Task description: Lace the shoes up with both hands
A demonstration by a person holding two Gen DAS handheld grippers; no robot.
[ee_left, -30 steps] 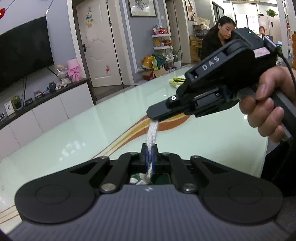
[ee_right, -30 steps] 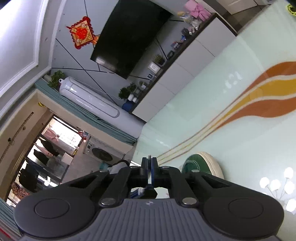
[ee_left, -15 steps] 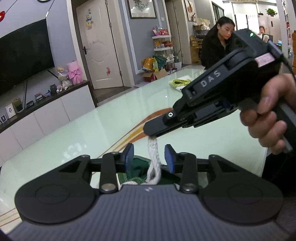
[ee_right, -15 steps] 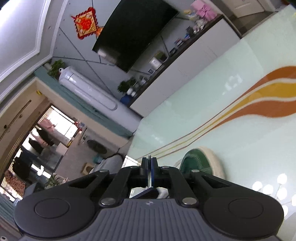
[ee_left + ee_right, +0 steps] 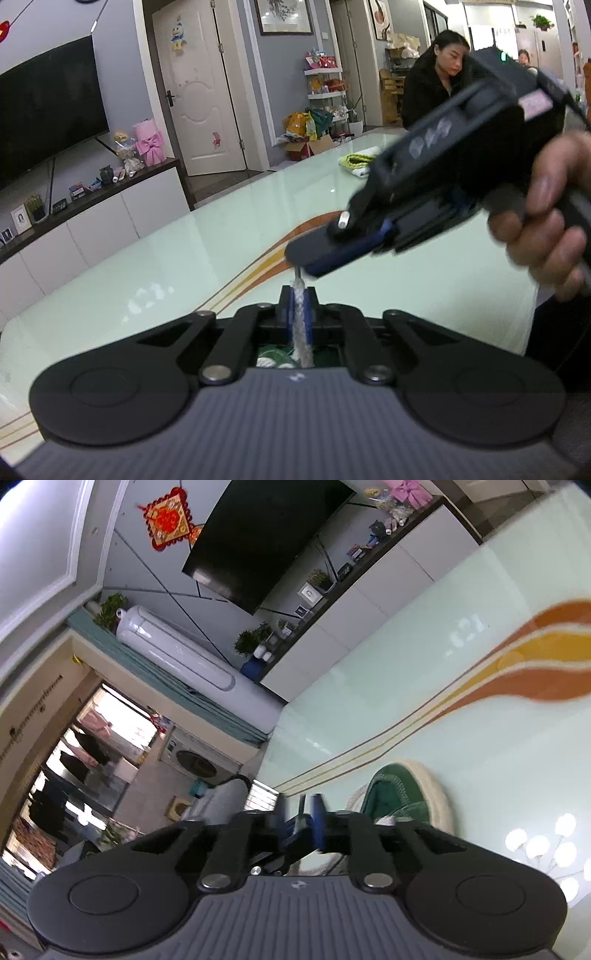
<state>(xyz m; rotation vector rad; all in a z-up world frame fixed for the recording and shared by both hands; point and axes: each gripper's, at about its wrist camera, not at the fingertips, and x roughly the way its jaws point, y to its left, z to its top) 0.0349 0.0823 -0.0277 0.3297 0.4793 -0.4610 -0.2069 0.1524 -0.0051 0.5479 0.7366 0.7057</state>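
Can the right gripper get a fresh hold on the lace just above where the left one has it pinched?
Probably yes. The right gripper sits directly over the white lace, its jaws slightly apart, and nothing lies between them. The exposed stretch above the left gripper is very short, though, so room is tight.

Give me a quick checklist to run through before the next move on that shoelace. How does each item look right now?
1. Left gripper shut on the white lace: ok.
2. Right gripper let go of the lace: its jaws stand apart, but the lace top reaches its tip in the left view, so cannot tell.
3. Green shoe resting on the glass table: ok.
4. Lace free of tangles below the left jaws: hidden, cannot tell.
5. Sharp view of the right gripper: blurred in both views, not ok.
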